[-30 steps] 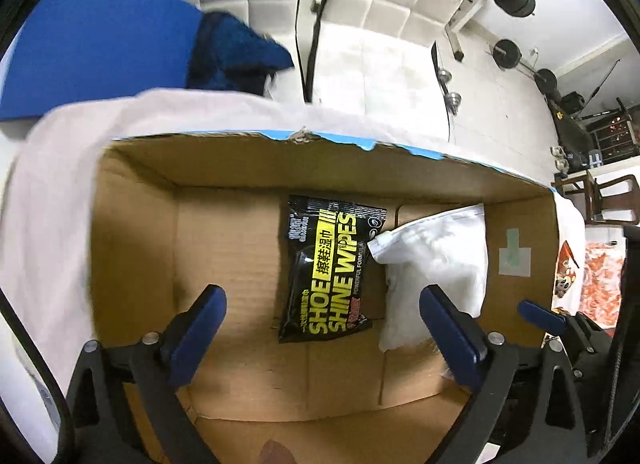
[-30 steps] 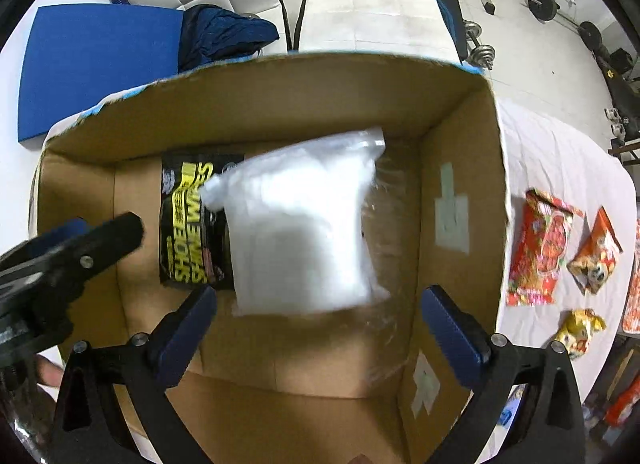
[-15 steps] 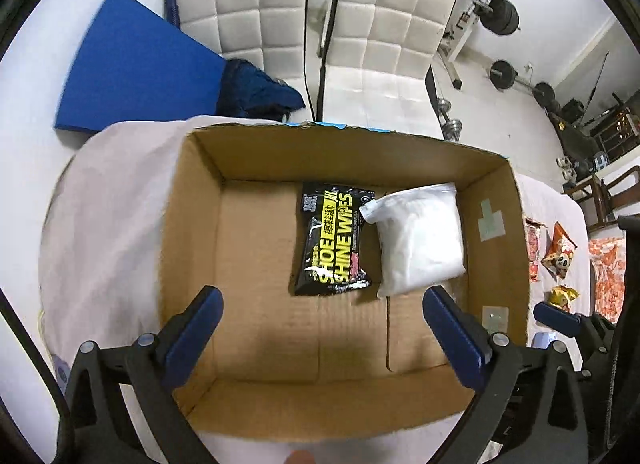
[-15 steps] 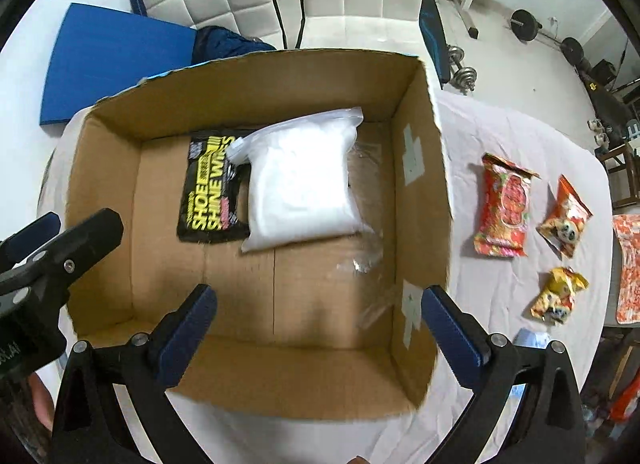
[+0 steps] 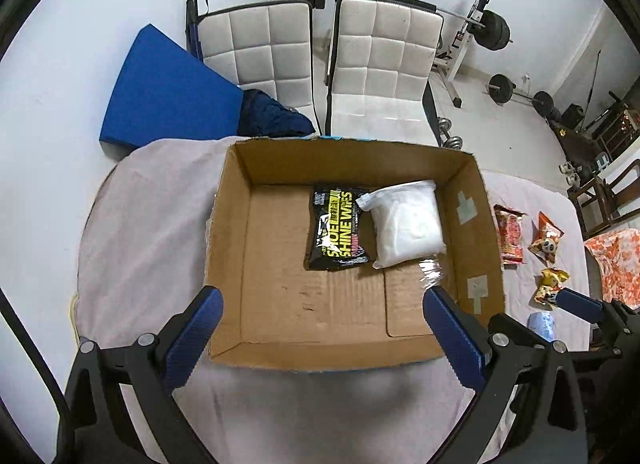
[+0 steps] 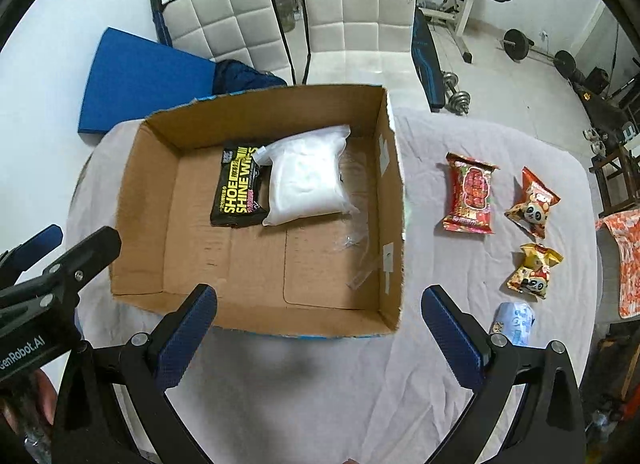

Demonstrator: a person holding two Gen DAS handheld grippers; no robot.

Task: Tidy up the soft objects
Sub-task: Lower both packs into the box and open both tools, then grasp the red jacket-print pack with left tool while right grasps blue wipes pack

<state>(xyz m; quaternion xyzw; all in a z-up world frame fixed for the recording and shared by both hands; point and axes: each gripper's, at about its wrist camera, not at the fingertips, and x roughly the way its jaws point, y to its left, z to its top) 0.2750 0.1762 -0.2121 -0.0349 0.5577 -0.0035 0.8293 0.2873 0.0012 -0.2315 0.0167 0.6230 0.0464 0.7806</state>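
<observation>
- On the cloth-covered table (image 6: 460, 132), a cardboard box (image 6: 394, 184) sits open-topped; both grippers hover above its near edge.
- Left gripper (image 5: 320, 328): jaws spread wide, nothing between them. Right gripper (image 6: 320, 324): likewise wide apart and empty.
- Inside the box, against the far wall: a black wipes pack (image 6: 236, 192) and a white bag (image 6: 306, 180) just beside it, the bag's left edge overlapping the pack. A scrap of clear film (image 6: 356, 244) lies by the right wall.
- Outside, right of the box, well apart from it: a red snack packet (image 6: 470, 192), an orange panda packet (image 6: 534, 206), a yellow packet (image 6: 534, 270), and nearest the right gripper a pale blue tissue pack (image 6: 516, 322).
- Judgement: two items packed, four left; the tissue pack looks the likely next pick for the right gripper.
- Handling, judged: tissue pack light, squashy, slick film wrap; take it across its middle, squeezing gently. Snack packets are puffed and crinkly, contents may crush; pinch a sealed end seam rather than the belly.
- Risk: slippery wrappers sliding out of a shallow grip.
</observation>
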